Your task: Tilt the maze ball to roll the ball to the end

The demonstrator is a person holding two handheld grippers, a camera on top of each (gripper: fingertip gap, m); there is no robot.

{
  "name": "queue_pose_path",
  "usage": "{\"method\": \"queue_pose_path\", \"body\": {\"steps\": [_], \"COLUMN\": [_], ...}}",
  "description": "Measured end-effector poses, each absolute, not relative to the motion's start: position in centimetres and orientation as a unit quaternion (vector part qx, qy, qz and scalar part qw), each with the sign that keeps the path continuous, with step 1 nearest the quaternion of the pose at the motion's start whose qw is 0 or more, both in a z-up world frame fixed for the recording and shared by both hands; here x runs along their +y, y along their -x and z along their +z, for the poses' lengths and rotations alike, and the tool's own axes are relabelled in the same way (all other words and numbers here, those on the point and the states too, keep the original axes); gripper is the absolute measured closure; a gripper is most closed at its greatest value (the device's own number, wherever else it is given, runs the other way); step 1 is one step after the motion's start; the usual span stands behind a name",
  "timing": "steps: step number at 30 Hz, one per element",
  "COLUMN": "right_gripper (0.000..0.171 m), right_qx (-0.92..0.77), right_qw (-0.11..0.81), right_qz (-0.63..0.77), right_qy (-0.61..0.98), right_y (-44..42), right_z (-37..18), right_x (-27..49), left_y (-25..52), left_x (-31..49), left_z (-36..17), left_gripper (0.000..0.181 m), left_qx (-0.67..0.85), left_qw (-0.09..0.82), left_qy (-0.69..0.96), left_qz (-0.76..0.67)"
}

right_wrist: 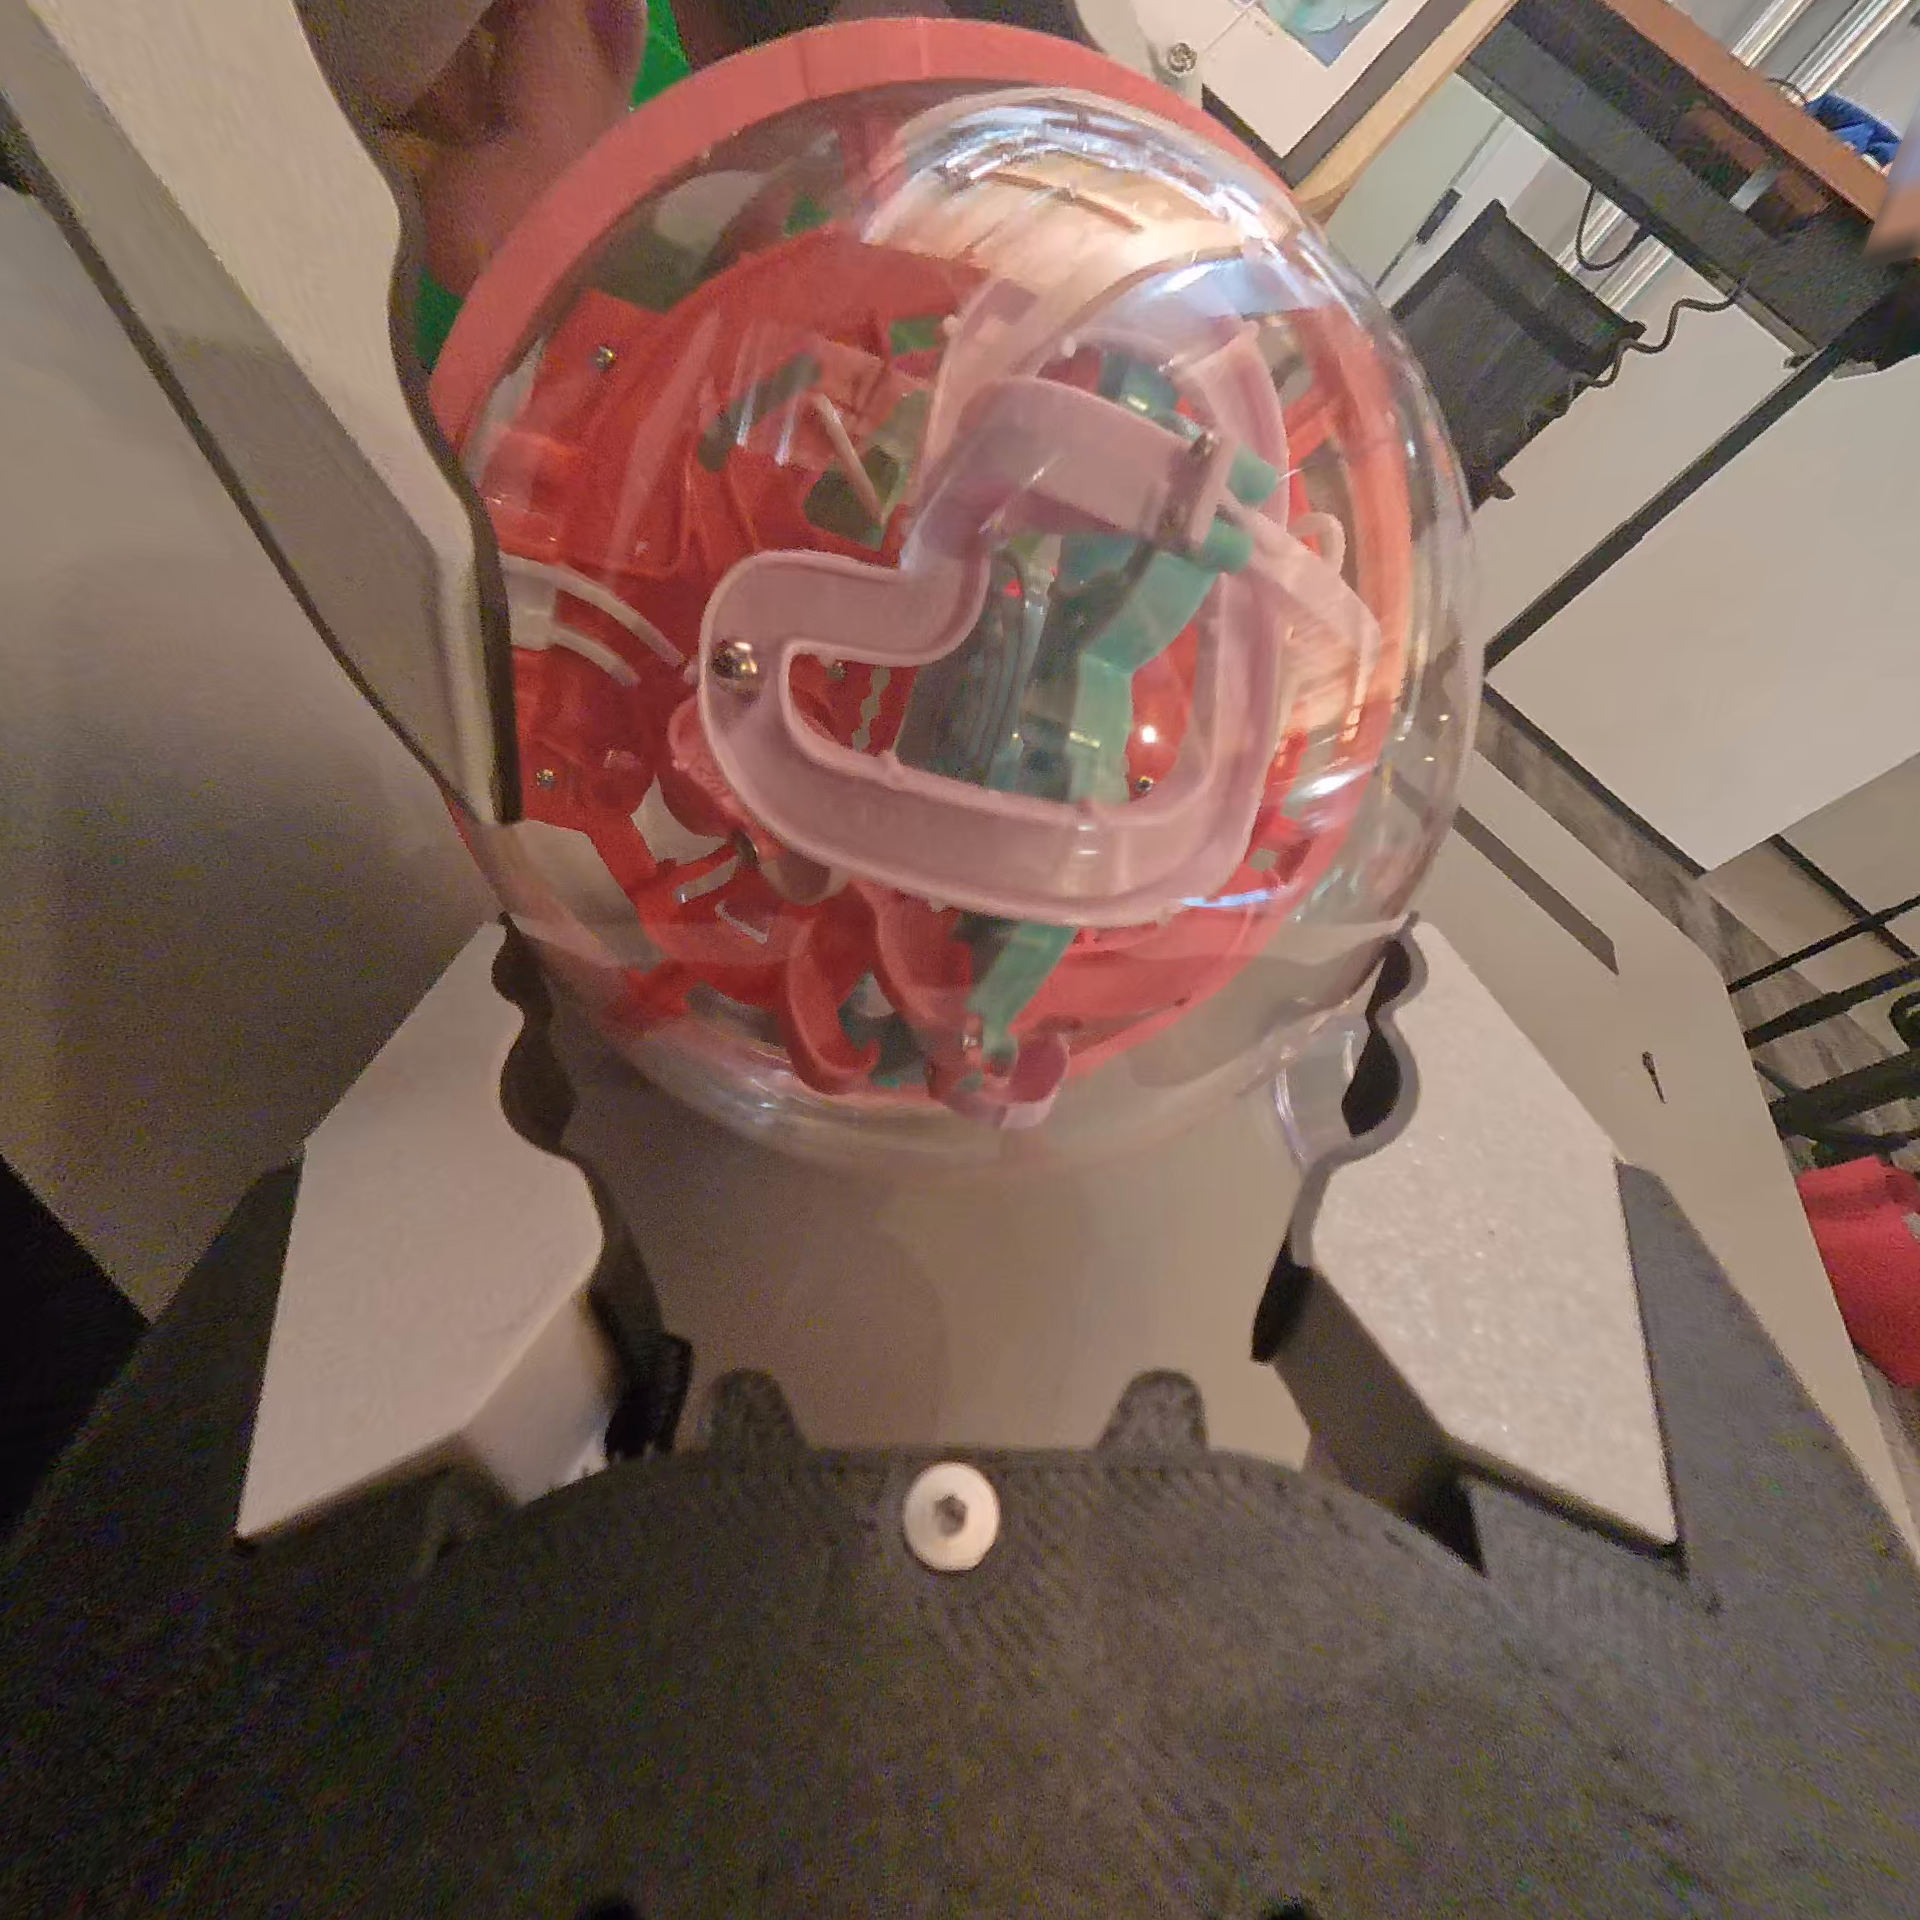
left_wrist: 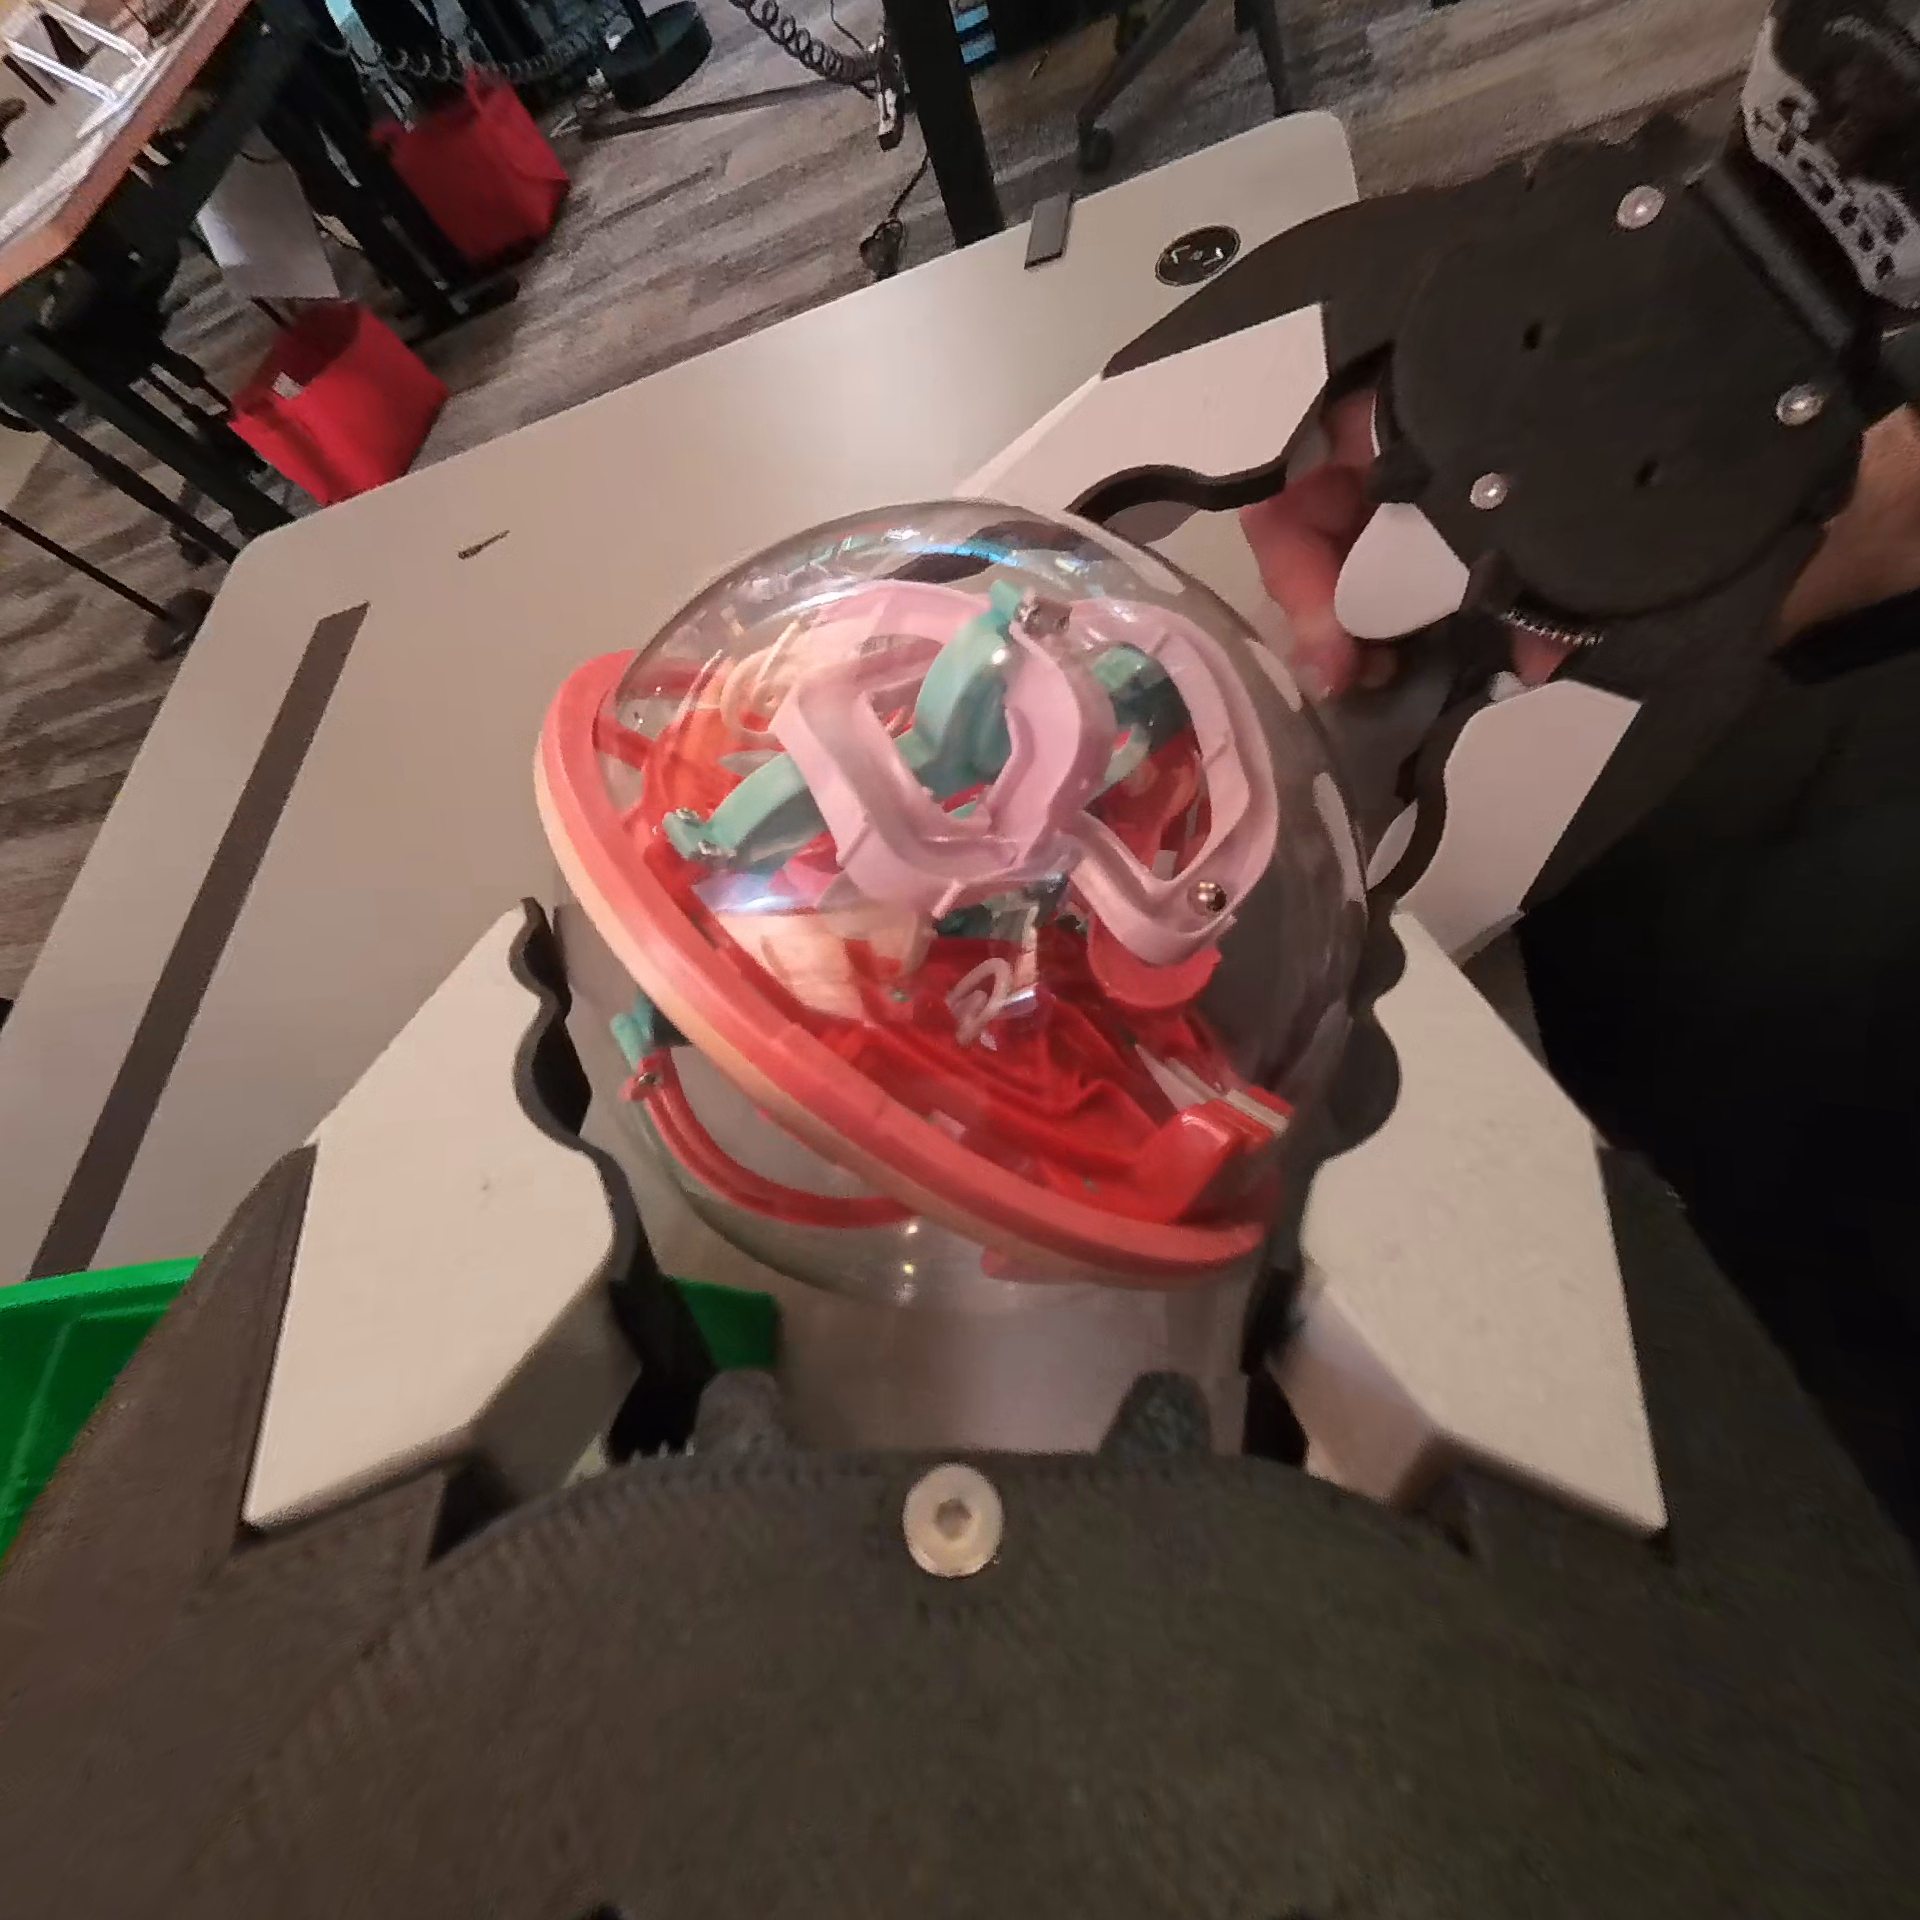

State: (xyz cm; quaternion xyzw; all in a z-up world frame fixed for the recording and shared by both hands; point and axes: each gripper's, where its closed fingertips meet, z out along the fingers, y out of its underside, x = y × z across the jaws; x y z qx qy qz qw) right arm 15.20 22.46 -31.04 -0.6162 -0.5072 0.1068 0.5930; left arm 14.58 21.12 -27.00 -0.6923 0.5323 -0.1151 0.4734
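Maze ball (left_wrist: 935,894), clear rigid sphere with pink, teal and red tracks inside, being held tilted above the white worktop (left_wrist: 727,436), red equator ring (left_wrist: 727,997) running from 10 o'clock down to 5 o'clock in the left wrist view. Left gripper (left_wrist: 951,1039) and right gripper (right_wrist: 951,997) each cradling it with jaws spread wide and bearing on opposite flanks of the shell, right gripper approaching from 2 o'clock in the left wrist view. Small steel ball (right_wrist: 732,657) sitting at 9 o'clock on the pink track; shell probably light, stiff, slick and scratch-prone, so likely best gripped across its widest part.
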Motion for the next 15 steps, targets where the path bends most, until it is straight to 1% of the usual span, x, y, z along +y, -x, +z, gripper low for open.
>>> {"method": "queue_pose_path", "body": {"steps": [5,11,15], "right_gripper": [0.021,0.021,0.021], "right_qx": [-0.506,-0.500,-0.497], "right_qw": [0.591,0.570,0.565], "right_qz": [0.102,0.118,0.124], "right_qy": [0.620,0.641,0.647], "right_y": [-15.20,-15.24,-15.27], "right_z": [-31.16,-31.61,-31.67], "right_x": [22.62,23.05,23.18], "left_y": [-14.70,-14.97,-15.08], "left_x": [21.08,21.42,21.66], "left_z": [-26.84,-26.68,-26.69], "left_gripper": [0.037,0.037,0.037], "left_qx": [0.537,0.551,0.552], "left_qw": [0.485,0.470,0.465], "left_qy": [0.684,0.688,0.690], "left_qz": [-0.090,-0.051,-0.051]}}
